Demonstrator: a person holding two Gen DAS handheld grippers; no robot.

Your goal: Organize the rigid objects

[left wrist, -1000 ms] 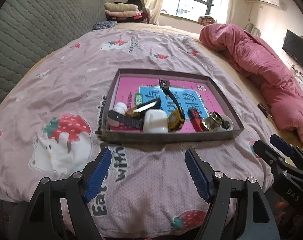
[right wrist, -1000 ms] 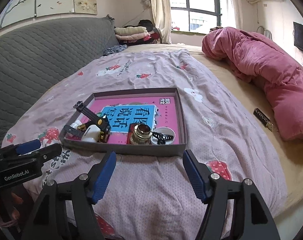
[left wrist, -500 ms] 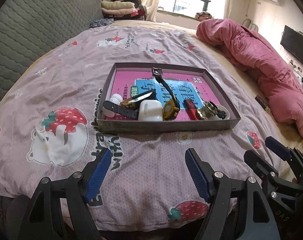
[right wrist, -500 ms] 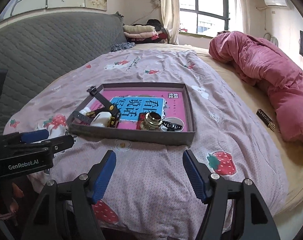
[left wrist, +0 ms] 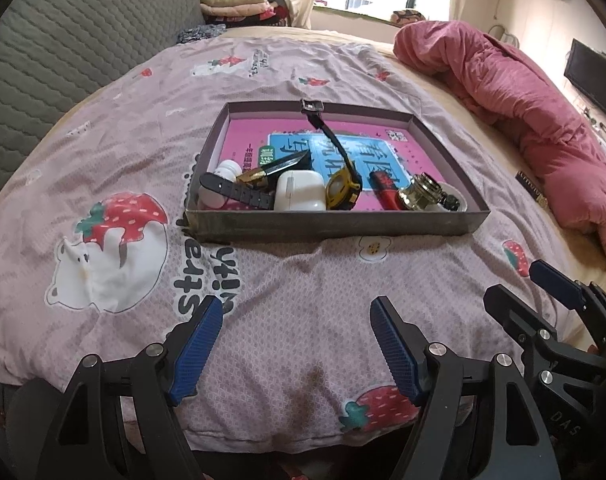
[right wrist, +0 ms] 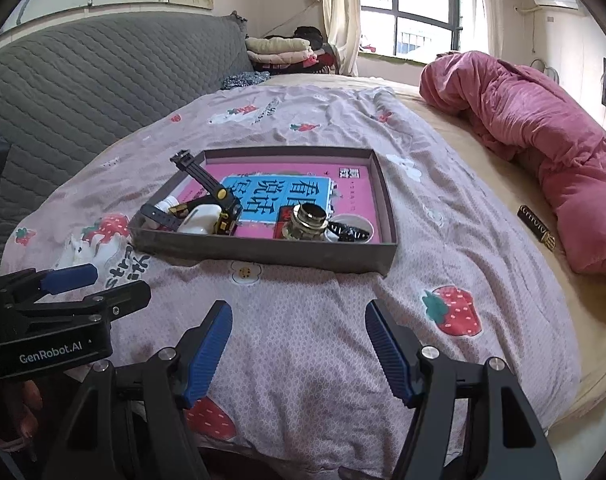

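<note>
Both my grippers drawn back from the tray (left wrist: 335,224), left gripper (left wrist: 297,346) and right gripper (right wrist: 299,346) jaws spread, empty, tray mid-frame holding watch (left wrist: 343,190), earbud case (left wrist: 299,196), brass fitting (left wrist: 421,194).

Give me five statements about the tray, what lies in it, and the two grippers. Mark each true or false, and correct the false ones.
1. The left gripper is shut on the white earbud case. False: it is open and empty, short of the tray.
2. The yellow-faced watch lies inside the tray. True.
3. The right gripper is open and holds nothing. True.
4. The small black object near the pink quilt lies in the tray. False: it lies on the bed, outside the tray.
5. The brass-coloured round piece sits at the tray's far wall. False: it sits near the front wall.
</note>
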